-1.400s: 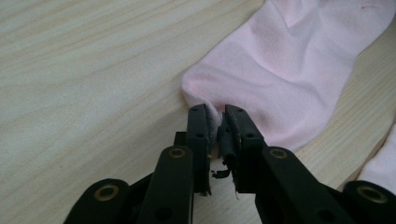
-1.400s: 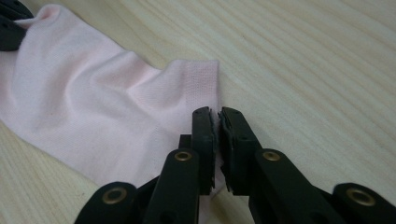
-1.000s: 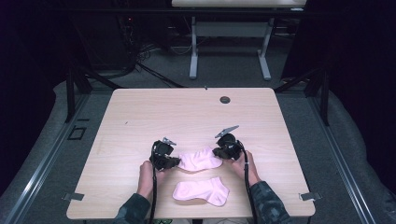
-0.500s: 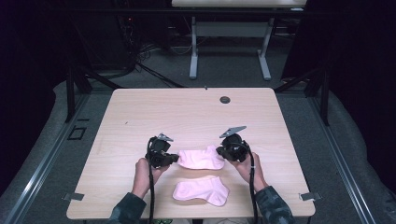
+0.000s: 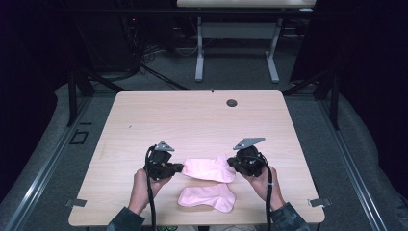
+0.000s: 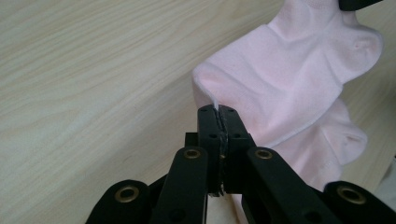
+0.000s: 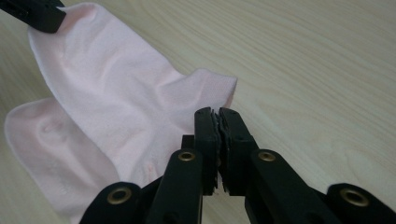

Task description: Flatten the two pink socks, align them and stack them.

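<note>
At the near edge of the table point(image 5: 144, 120), the person's two forearms come in, sleeves just showing at the bottom. Nearest to them lies the lower pink sock point(image 5: 208, 197) – flat on the wood, heel bump to the right, nothing touching it.

Just beyond it is the upper pink sock point(image 5: 208, 169), stretched betw. the two tools and lifted off the tabletop. The left gripper point(image 5: 180, 168) has its jaws pinched tight on the sock's left end; in the left gripper view a thin edge of fabric point(image 6: 205, 91) runs down into the closed jaws, and the rest of the sock hangs away toward the upper right, w/ the lower sock seen under it. The right gripper point(image 5: 231, 162) is clamped on the sock's right end – in the right gripper view the jaws meet on the fabric near the sock's open end point(image 7: 205, 107), and the sock spreads off to the upper left, where the tip of the other tool bites its far corner.

Both tools carry a grey three-cornered plate on top; a cable drops from each along the wrist.

Further out the tabletop is plain wood up to a small round dark grommet point(image 5: 232, 102) near the far edge. Past the table: grey floor, the white legs of another table point(image 5: 199, 62), dark frame posts at either side. Nothing sits betw. the socks and the grommet.
</note>
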`<state>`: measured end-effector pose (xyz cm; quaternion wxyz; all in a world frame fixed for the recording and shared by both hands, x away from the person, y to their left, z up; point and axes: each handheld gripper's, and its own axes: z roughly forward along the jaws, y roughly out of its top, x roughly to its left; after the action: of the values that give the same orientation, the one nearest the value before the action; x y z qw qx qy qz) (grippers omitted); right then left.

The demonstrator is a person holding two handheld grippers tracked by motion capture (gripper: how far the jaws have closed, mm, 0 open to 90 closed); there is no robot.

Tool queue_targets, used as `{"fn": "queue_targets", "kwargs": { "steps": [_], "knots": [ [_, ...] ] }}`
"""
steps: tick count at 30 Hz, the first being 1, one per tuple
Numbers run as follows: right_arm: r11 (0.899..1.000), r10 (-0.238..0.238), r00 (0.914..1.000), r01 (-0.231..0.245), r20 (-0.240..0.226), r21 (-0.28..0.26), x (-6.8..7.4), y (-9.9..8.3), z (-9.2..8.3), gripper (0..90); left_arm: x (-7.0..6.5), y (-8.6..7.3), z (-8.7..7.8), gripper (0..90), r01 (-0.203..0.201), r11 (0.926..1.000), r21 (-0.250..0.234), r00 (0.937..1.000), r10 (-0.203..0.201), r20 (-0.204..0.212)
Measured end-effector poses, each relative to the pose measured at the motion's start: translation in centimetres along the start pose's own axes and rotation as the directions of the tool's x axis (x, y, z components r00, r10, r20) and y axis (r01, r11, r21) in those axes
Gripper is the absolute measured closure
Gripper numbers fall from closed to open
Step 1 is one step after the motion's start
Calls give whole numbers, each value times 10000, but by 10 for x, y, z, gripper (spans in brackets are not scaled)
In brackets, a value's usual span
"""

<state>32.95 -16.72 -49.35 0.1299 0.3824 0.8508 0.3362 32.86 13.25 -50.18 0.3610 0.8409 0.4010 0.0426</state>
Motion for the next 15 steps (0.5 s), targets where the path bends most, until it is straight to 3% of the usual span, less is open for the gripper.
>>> {"fn": "queue_targets", "kwargs": {
  "steps": [8,15],
  "knots": [
    [10000,36,9998,-38,-201,-86,18,-14,-23,862,-10,-15,-12,891,-48,10000,-7,9994,49,330],
    [9997,-49,9994,57,-336,227,34,-31,-28,860,-19,-35,-11,891,-14,9994,346,9981,-7,610]
  ]
}}
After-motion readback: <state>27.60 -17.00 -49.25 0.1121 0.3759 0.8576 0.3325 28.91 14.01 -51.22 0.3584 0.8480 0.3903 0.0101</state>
